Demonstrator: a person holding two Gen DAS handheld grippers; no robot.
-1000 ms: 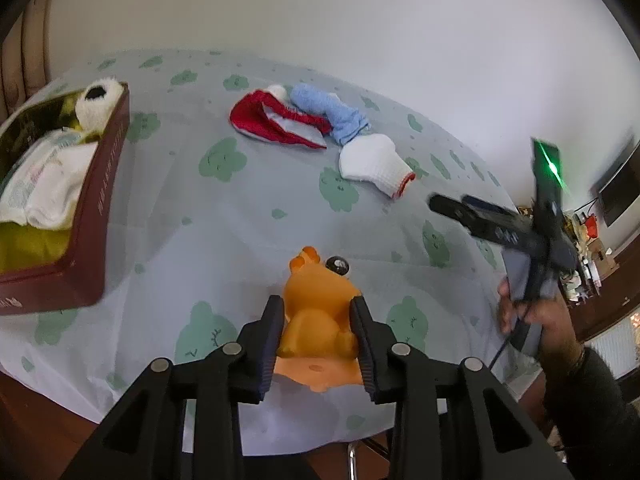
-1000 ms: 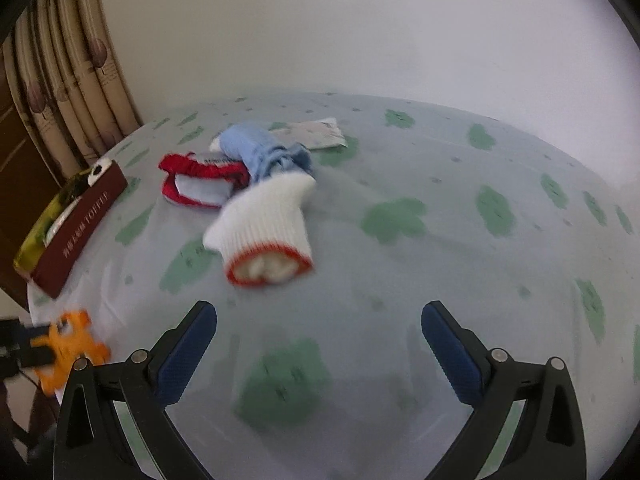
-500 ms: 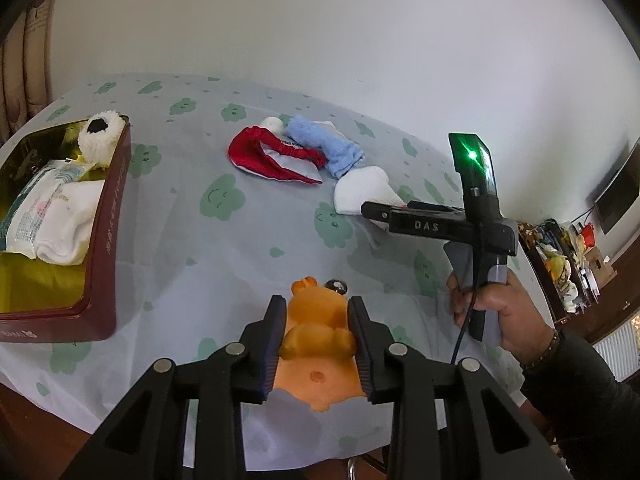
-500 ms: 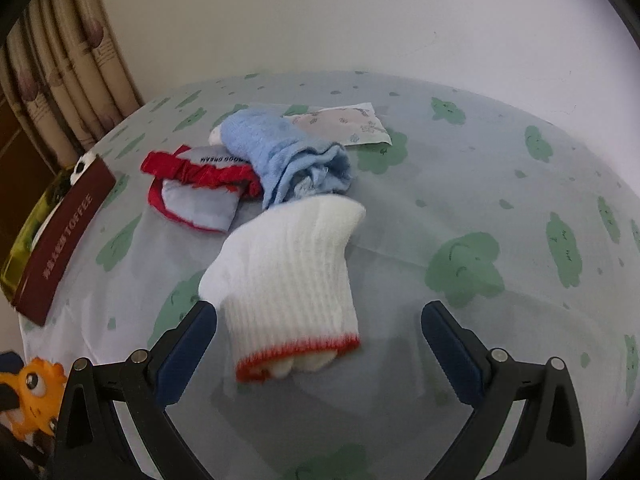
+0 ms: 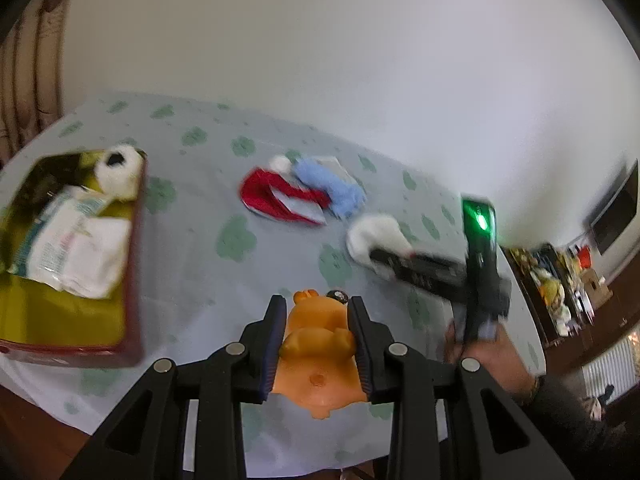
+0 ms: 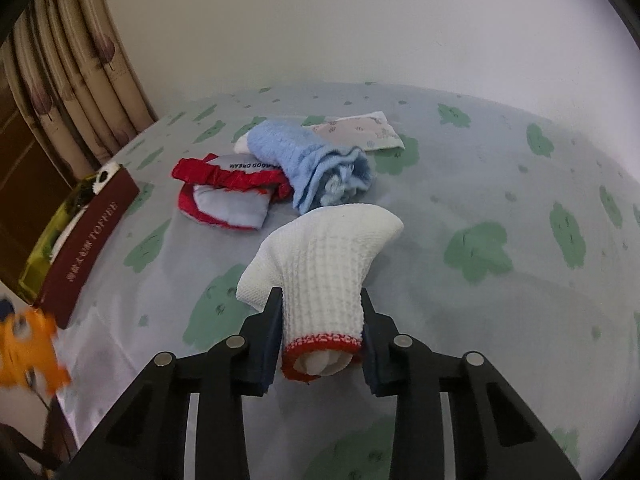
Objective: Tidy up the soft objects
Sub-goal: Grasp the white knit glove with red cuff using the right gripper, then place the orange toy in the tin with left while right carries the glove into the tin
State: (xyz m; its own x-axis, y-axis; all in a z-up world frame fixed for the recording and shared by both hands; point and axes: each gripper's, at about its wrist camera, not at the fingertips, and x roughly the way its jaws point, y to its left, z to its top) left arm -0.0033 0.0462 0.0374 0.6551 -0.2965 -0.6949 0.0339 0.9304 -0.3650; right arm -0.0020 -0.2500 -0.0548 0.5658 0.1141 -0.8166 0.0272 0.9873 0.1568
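My left gripper (image 5: 317,312) is shut on an orange plush toy (image 5: 318,344) and holds it above the table's near edge; the toy also shows blurred in the right wrist view (image 6: 26,352). My right gripper (image 6: 322,308) is shut on the cuff end of a white knit glove with a red hem (image 6: 324,264), which lies on the tablecloth; the glove shows in the left wrist view too (image 5: 376,236). A dark red tin box (image 5: 134,248) at the left holds a white plush (image 5: 118,170) and white packets. A blue knit cloth (image 6: 312,160) and a red-edged pouch (image 6: 228,196) lie behind the glove.
The table has a pale blue cloth with green cloud prints (image 6: 480,252). A flat printed packet (image 6: 360,128) lies behind the blue cloth. Curtains (image 6: 88,64) hang at the left. A wall stands behind the table. Cluttered shelves (image 5: 560,280) are at the far right.
My right gripper moved forward over the white glove and shut on its cuff. My left gripper, still holding the orange toy, has lifted and shifted toward the box.
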